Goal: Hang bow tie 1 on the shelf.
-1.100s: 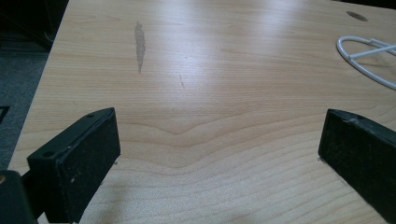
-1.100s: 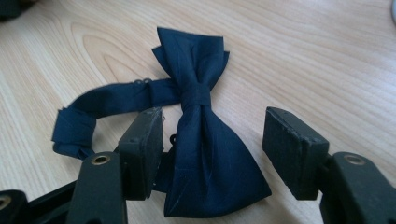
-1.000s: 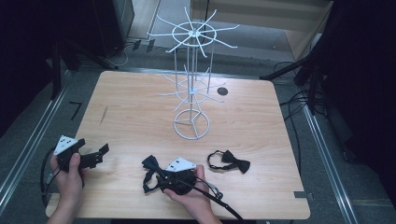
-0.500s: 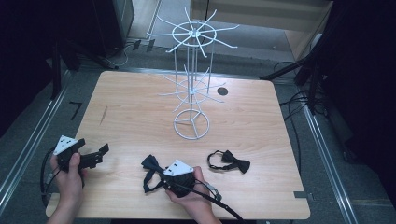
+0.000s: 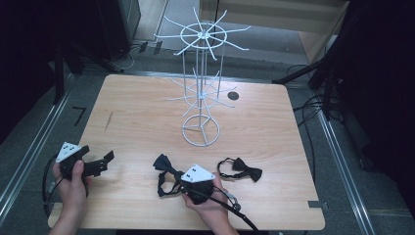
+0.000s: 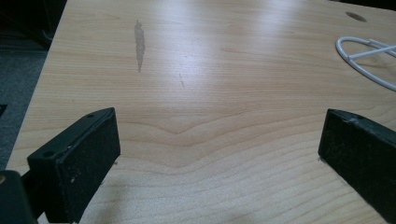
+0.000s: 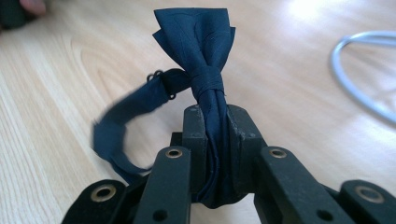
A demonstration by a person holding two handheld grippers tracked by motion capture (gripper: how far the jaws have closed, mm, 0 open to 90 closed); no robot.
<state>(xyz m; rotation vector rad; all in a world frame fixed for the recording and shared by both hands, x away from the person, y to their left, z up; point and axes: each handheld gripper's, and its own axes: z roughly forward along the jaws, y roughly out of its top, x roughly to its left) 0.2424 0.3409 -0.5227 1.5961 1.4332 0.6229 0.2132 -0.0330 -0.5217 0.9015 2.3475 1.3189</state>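
Note:
A dark navy bow tie [image 7: 194,42] stands pinched by one wing between the jaws of my right gripper [image 7: 215,112], its strap looping off to the left. Those jaws have just been closing on it and now press it tight. In the high view the same bow tie [image 5: 164,165] lies at the front middle of the table, at the tip of the right gripper [image 5: 174,175]. A second black bow tie [image 5: 244,170] lies to its right. My left gripper [image 5: 103,162] rests at the front left, its jaws [image 6: 219,149] wide apart over bare wood.
A white wire display stand [image 5: 200,93] with radiating hooks rises from a ring base [image 5: 200,130] at the table's middle; its base also shows in the left gripper view [image 6: 364,58]. A small dark hole [image 5: 233,96] sits behind it. Cables trail off the front edge.
The right hand has shifted only slightly beside the dark bow tie at the front of the table. The left hand and its gripper have kept still.

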